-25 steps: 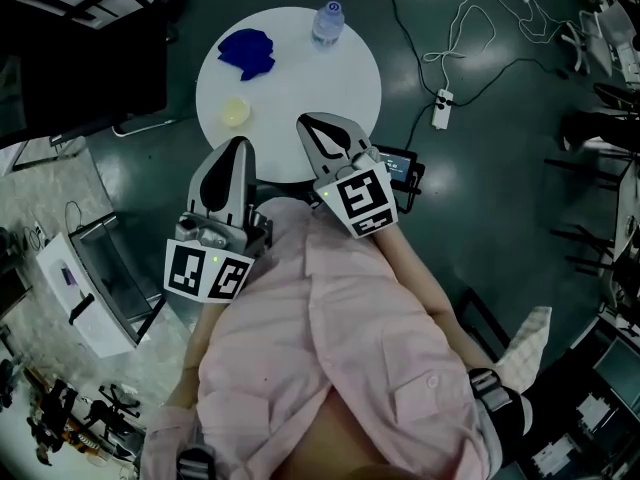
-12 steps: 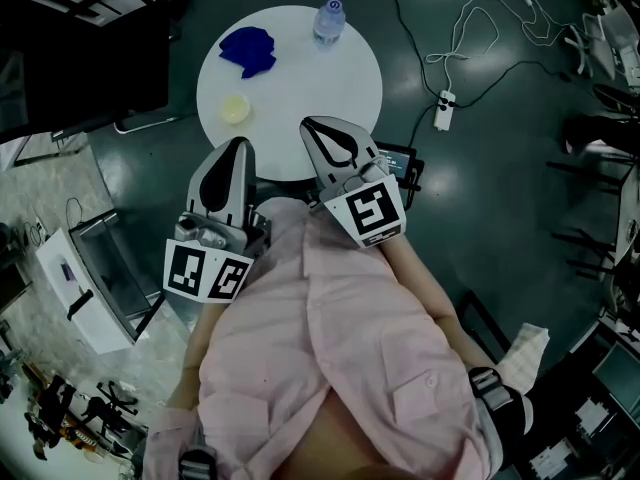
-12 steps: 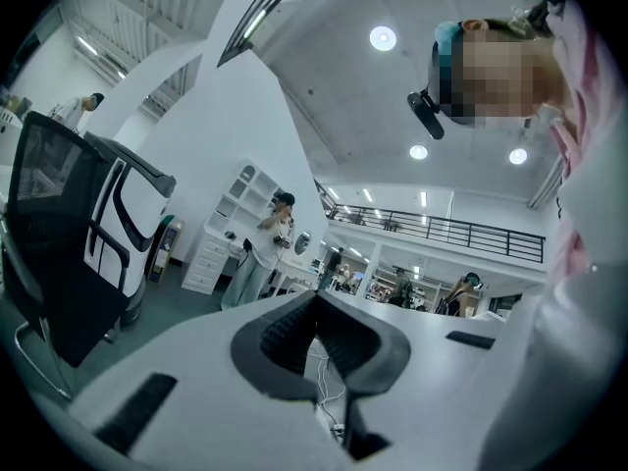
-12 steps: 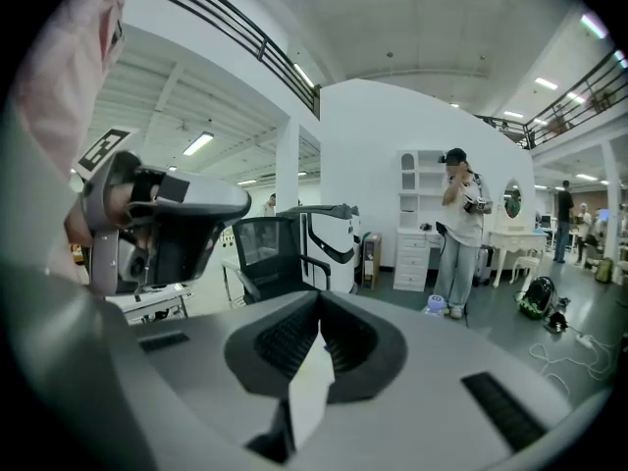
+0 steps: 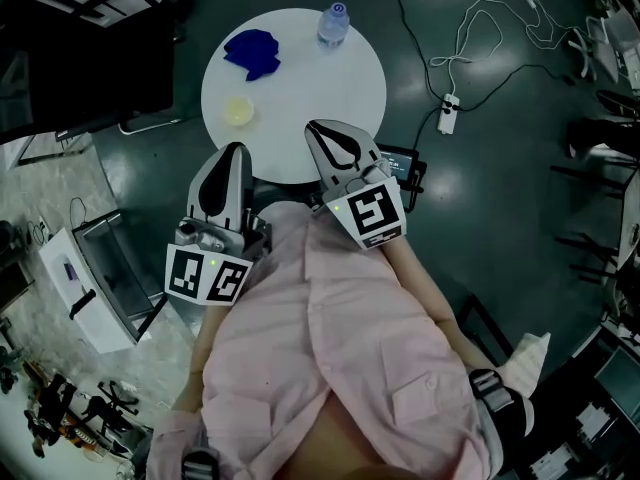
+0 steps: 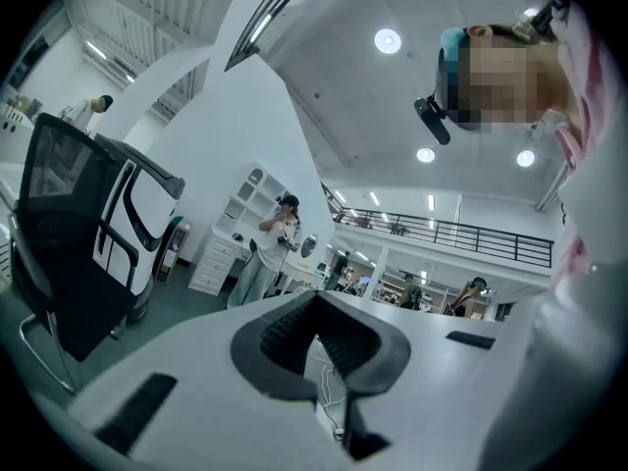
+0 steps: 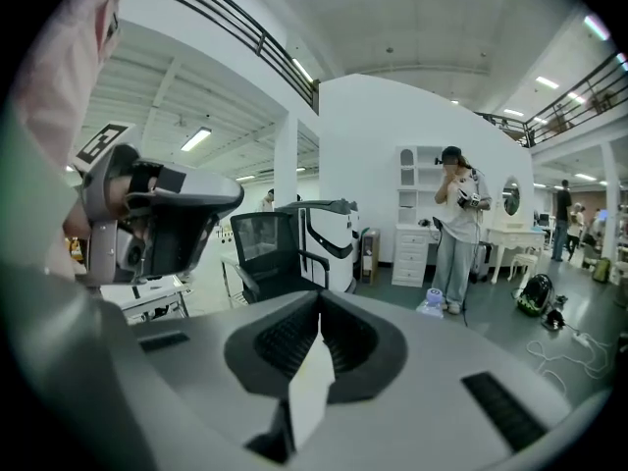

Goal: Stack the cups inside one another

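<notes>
**Left gripper** (image 5: pixel 236 148): held in front of the person's pink shirt (image 5: pixel 340 348), left of centre in the head view. Its tips reach the lower rim of the round white table (image 5: pixel 345 78) in the picture. In the left gripper view (image 6: pixel 316 297) the two fingers (image 6: pixel 285 337) are pressed together at the tips, with nothing between them.

**Right gripper** (image 5: pixel 314 126): right of the left gripper, overlapping the table's lower right edge in the head view. In the right gripper view (image 7: pixel 319 317) the fingers (image 7: pixel 275 341) are closed on each other and grip nothing.

**Task item:** a pale yellow cup (image 5: pixel 238 112) stands on the left part of the table, apart from both grippers.

**Other items on the table:**
- A blue object (image 5: pixel 252 52) lies at the upper left of the tabletop. Its kind cannot be made out.
- A clear water bottle (image 5: pixel 334 23) with a blue cap stands at the upper rim. It also shows beyond the right jaws (image 7: pixel 430 302).

**Floor:** a power strip (image 5: pixel 449 108) with trailing cables lies at the upper right of the head view.
</notes>
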A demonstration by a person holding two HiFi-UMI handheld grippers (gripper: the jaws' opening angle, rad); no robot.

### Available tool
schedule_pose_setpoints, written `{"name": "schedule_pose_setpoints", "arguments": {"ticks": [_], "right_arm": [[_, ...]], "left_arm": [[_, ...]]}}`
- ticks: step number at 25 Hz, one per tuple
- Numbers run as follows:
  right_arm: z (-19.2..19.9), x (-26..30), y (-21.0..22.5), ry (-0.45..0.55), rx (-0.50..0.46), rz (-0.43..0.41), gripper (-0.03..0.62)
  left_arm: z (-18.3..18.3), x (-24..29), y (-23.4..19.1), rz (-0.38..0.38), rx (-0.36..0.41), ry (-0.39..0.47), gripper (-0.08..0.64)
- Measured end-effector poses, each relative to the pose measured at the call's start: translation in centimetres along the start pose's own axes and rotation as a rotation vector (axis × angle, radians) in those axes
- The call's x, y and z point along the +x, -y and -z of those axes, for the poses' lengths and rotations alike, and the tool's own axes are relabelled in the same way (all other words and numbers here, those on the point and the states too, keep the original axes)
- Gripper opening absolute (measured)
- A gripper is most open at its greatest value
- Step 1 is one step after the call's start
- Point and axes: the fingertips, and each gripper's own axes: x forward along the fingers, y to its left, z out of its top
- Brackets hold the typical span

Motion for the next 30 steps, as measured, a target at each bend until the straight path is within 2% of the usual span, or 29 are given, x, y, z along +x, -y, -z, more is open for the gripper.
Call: {"name": "schedule_pose_setpoints", "arguments": {"ticks": [3, 7, 16, 22, 30], "right_arm": [[-0.2, 0.1, -0.3, 0.006, -0.011, -0.015, 0.032], [-0.2, 0.3, -0.6, 0.003, -0.018, -0.037, 0.032], [0.1, 0.5, -0.4, -0.002, -0.004, -0.046, 0.032], [0.2, 0.7, 0.1, -0.002, 0.003, -0.041, 0.032], [0.1, 0.9, 0.2, 0.003, 0.0, -0.049, 0.032]], "left_arm": [[-0.9, -0.4, -2.5, -0.062, -0.029, 0.03, 0.009], [-1.1, -0.6, -4.2, -0.095, 0.004, 0.023, 0.009], [2.5, 0.7, -0.9, 0.059, 0.129, -0.087, 0.009], [2.9, 1.4, 1.0, 0.102, 0.267, -0.112, 0.009], [2.7, 1.6, 1.0, 0.091, 0.282, -0.108, 0.009]]}}
